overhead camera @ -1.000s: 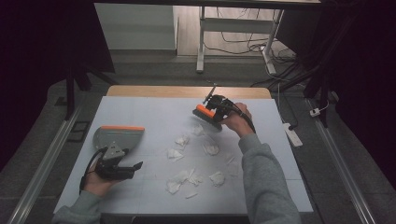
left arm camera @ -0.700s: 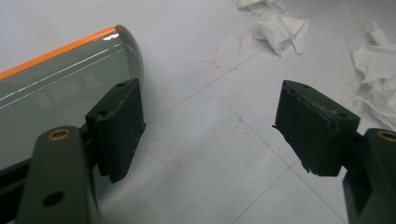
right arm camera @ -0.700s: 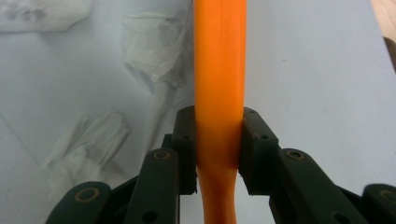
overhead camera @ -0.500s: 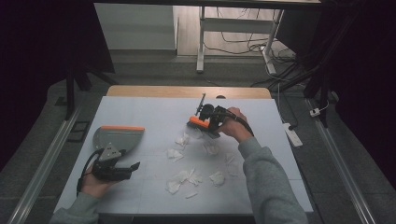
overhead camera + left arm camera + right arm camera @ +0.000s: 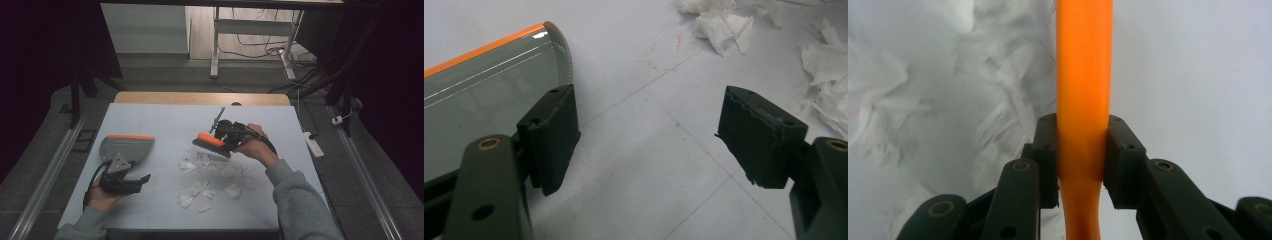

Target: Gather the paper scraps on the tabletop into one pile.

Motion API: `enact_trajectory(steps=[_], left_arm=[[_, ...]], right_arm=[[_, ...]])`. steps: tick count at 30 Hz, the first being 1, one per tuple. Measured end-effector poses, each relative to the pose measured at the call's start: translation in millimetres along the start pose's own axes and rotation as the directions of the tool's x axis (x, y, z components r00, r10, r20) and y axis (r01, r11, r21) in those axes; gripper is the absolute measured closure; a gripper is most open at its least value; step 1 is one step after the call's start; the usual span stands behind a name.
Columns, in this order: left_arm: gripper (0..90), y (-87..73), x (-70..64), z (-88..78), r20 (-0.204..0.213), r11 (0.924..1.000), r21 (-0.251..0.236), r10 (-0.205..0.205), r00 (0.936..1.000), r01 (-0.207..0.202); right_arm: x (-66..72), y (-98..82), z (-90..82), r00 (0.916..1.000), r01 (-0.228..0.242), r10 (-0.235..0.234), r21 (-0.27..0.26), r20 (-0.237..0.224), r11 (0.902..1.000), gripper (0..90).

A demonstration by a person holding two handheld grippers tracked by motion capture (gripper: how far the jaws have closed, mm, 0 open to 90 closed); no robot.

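High view: my right hand-held gripper (image 5: 227,139) is clamped on the orange brush (image 5: 211,144), its bristles down at the far edge of the torn paper scraps (image 5: 207,172) scattered mid-worktop. My left hand-held gripper (image 5: 134,182) sits near the front left, beside the grey dustpan (image 5: 125,148) with the orange lip, which lies well apart from the scraps. The risk I see here: a hard sweep flicks light paper past the pan or off the worktop (image 5: 165,117), since nothing steadies the pan.

Left gripper view: my jaws stand apart with nothing between them; the dustpan (image 5: 489,90) lies just beside one jaw, untouched, and scraps (image 5: 724,25) lie farther off. If I sweep now, I judge the pan may skid when paper hits its lip.

Right gripper view: both jaws press on the orange brush handle (image 5: 1084,75), with blurred paper (image 5: 938,90) beneath. The handle looks smooth and narrow, so I judge it could twist in the grip under bristle drag, tipping the brush and leaving scraps behind
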State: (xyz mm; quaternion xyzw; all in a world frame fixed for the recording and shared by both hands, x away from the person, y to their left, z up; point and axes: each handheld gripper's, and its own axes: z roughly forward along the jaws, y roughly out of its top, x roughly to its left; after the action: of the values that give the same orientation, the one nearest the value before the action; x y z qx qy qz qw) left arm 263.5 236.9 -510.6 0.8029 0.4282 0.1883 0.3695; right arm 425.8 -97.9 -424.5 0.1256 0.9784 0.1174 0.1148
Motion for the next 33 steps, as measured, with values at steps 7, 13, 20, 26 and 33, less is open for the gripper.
enact_trajectory(steps=[7, 13, 20, 26, 33], left_arm=[[25.1, -0.1, 0.8, 1.2, -0.001, 1.0, 0.002, 0.0, 1.0, 0.0], [25.1, -0.9, 0.8, 0.2, -0.001, 1.0, -0.004, 0.001, 1.0, -0.001], [25.2, -2.4, 2.5, 0.2, 0.005, 1.0, -0.006, 0.001, 1.0, -0.001], [25.1, -2.6, 2.3, 1.0, 0.003, 1.0, -0.001, 0.003, 1.0, -0.003], [25.2, -2.0, 1.7, 2.1, -0.007, 1.0, 0.006, 0.0, 1.0, 0.0]], right_arm=[[-14.6, 21.8, 4.4, 0.998, -0.014, 0.016, -0.032, 0.061, 0.9994, 70.6], [-23.0, 47.7, 34.6, 0.996, 0.014, -0.015, 0.012, 0.088, 0.9998, 70.6], [-13.0, 62.2, 51.3, 0.9954, 0.082, -0.084, 0.037, 0.046, 0.996, 70.7], [3.9, 56.3, 42.9, 0.9896, 0.144, -0.144, 0.067, -0.001, 0.9873, 70.8], [31.3, 37.3, 28.4, 0.983, 0.177, -0.173, 0.072, -0.062, 0.9816, 70.7]])
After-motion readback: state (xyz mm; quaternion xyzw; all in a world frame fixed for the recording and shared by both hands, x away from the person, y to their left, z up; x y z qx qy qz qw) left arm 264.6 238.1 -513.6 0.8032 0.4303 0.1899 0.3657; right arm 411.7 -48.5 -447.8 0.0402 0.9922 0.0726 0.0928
